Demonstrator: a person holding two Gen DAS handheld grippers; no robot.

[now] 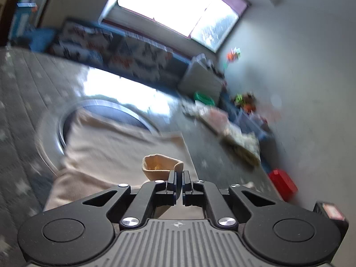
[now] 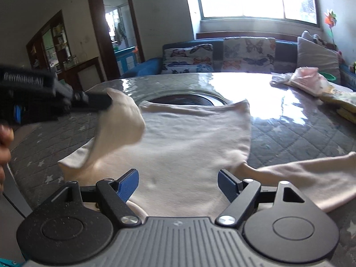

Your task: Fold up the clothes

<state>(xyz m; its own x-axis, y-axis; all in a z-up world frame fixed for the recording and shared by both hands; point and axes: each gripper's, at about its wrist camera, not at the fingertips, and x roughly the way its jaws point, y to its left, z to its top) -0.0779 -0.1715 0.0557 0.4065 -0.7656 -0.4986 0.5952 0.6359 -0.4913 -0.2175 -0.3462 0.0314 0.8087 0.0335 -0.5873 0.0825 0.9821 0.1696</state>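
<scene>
- Fingers of my left gripper (image 1: 179, 179) were pressed together on a cuff (image 1: 161, 166) of the cream shirt (image 2: 184, 142), lifting its sleeve (image 2: 120, 120) above the body of the garment.
- My right gripper (image 2: 178, 185) hovered low over the shirt's near part, its blue pads (image 2: 128, 183) spread wide and holding nothing.
- The shirt lay flat on the quilted table (image 2: 300, 131); the other sleeve (image 2: 307, 178) trailed off to the right.
- To fold well, I judged the raised sleeve should be carried across the chest and laid down straight, with the right gripper pinning the body.
- Room looked ample ahead; a pile of clothes (image 2: 311, 82) sat well apart at far right, and the table's near-left edge was close.
</scene>
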